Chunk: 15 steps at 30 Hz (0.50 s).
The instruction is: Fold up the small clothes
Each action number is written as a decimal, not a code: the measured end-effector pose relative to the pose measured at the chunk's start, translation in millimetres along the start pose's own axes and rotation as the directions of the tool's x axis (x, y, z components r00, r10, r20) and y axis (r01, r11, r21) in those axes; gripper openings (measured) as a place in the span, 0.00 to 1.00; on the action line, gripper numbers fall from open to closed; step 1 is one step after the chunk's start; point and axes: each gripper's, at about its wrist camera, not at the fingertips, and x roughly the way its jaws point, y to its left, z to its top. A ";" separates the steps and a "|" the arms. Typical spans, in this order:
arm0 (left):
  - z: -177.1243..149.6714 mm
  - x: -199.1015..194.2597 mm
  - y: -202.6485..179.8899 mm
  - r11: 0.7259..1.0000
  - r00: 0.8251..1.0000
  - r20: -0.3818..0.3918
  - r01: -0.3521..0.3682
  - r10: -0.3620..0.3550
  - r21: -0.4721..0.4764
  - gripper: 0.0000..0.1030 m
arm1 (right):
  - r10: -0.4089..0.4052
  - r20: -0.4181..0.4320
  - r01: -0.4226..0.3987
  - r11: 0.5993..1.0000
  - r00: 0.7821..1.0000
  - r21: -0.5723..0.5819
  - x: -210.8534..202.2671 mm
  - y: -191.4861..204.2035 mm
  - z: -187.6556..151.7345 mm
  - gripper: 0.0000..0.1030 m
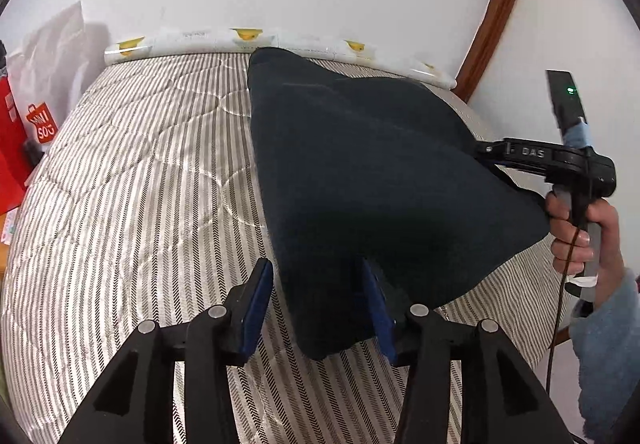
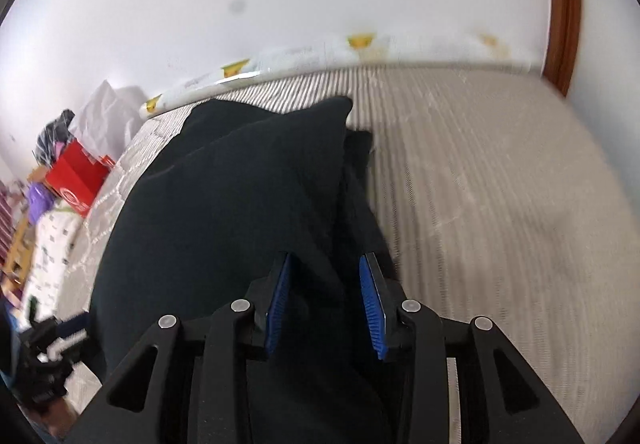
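A dark navy garment (image 1: 360,171) lies on the striped bed cover (image 1: 140,183), its near edge lifted. My left gripper (image 1: 316,304) is open; the cloth's near corner hangs between its blue pads (image 1: 256,308) without being pinched. My right gripper shows in the left wrist view (image 1: 486,151), reaching into the garment's right edge, with its tips hidden by cloth. In the right wrist view the right gripper (image 2: 326,300) stands open with the garment (image 2: 224,211) bunched between and beneath its blue pads (image 2: 370,308). The left gripper (image 2: 52,348) shows blurred at the lower left.
A white wall runs behind the bed, with a rolled white sheet with yellow prints (image 1: 256,37) along its foot. A red box (image 1: 10,147) and a white shopping bag (image 1: 52,75) stand at the left. A brown wooden frame (image 1: 496,7) rises at the right.
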 end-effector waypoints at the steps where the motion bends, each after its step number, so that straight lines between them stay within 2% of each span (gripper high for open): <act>1: 0.0 1.0 -0.5 1.000 1.000 -0.001 -0.003 0.003 0.005 0.45 | 0.032 0.004 -0.032 0.999 0.999 -0.029 -1.9 3.5 -2.2 0.04; 2: 0.1 1.8 -0.7 1.000 1.000 -0.003 -0.006 0.006 0.010 0.46 | 0.033 0.060 -0.029 0.997 0.998 -0.075 -11.8 6.8 -5.0 0.03; 3: 0.2 2.0 -0.9 1.000 1.000 -0.003 -0.006 0.006 0.012 0.46 | -0.001 0.135 0.014 0.995 0.991 -0.098 -24.8 7.2 -9.2 0.03; 4: 0.3 1.4 -1.2 1.000 1.000 -0.002 0.000 0.000 0.012 0.46 | -0.011 0.168 0.025 0.996 0.986 -0.082 -31.5 1.8 -10.9 0.03; 6: 0.4 1.1 -2.2 1.000 1.000 -0.001 0.007 -0.007 0.013 0.46 | -0.031 0.151 0.027 0.999 0.988 0.027 -29.9 -15.8 -11.6 0.03; 8: 0.7 1.5 -6.1 0.999 1.000 0.000 -0.015 0.015 0.030 0.46 | -0.066 0.142 0.064 0.998 0.988 0.018 -27.7 -14.7 -14.6 0.03; 10: 0.4 -0.9 -7.5 0.999 0.999 0.006 -0.034 0.034 0.033 0.46 | -0.152 0.166 0.149 0.988 0.974 0.027 -38.9 -9.9 -20.3 0.04; 11: 0.0 -2.5 -7.6 0.999 0.999 0.008 -0.036 0.036 0.031 0.46 | -0.178 0.191 0.174 0.984 0.965 0.036 -49.2 -9.0 -24.3 0.08; 15: -1.7 -6.7 -9.9 0.999 0.999 0.014 -0.048 0.048 0.023 0.46 | -0.105 0.266 0.100 0.994 0.958 0.032 -84.6 1.4 -44.9 0.12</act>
